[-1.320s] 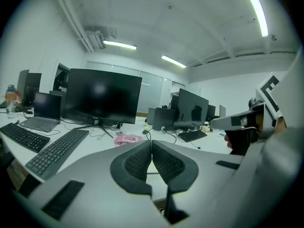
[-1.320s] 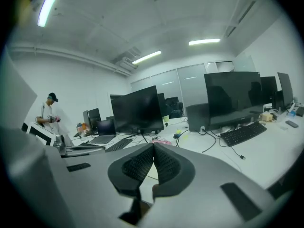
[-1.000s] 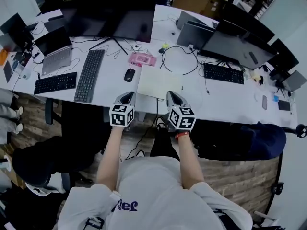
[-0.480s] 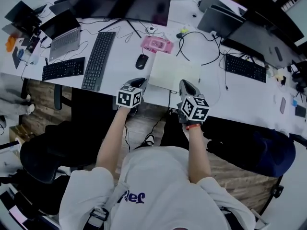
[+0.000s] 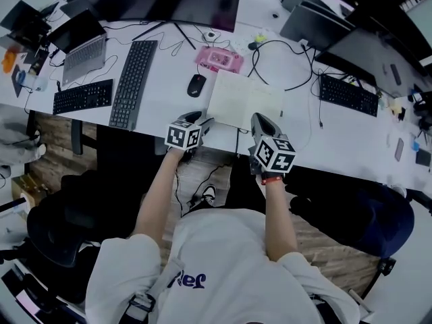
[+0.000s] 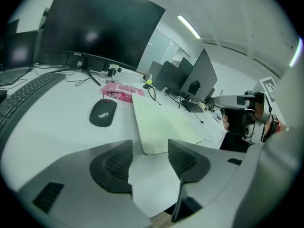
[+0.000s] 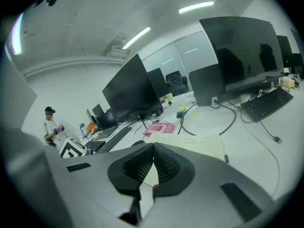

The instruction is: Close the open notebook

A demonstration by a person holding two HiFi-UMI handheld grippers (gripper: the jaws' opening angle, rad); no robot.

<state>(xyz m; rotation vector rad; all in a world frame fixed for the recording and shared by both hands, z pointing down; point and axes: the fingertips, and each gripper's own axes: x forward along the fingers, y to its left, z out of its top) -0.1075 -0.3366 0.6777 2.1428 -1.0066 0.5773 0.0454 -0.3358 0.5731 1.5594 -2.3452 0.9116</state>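
Note:
The open notebook (image 5: 244, 103) lies flat on the white desk (image 5: 169, 103), cream pages up, near the front edge. My left gripper (image 5: 200, 122) hovers at the notebook's near left corner. Its jaws are opening and stand wide apart in the left gripper view (image 6: 150, 144), with nothing between them; the notebook (image 6: 161, 122) starts just beyond the gap. My right gripper (image 5: 260, 123) is at the notebook's near right edge, shut with its fingertips touching (image 7: 153, 146) and holding nothing. The notebook's page (image 7: 199, 144) shows behind it.
A black mouse (image 5: 196, 84) sits just left of the notebook, a pink case (image 5: 219, 60) behind it. A black keyboard (image 5: 133, 83) lies further left, a looped black cable (image 5: 270, 66) and another keyboard (image 5: 347, 94) to the right. Monitors stand along the back.
Both grippers have come down and in towards the notebook's near edge. The left gripper's jaws, shut before, have spread apart. The right gripper stays shut.

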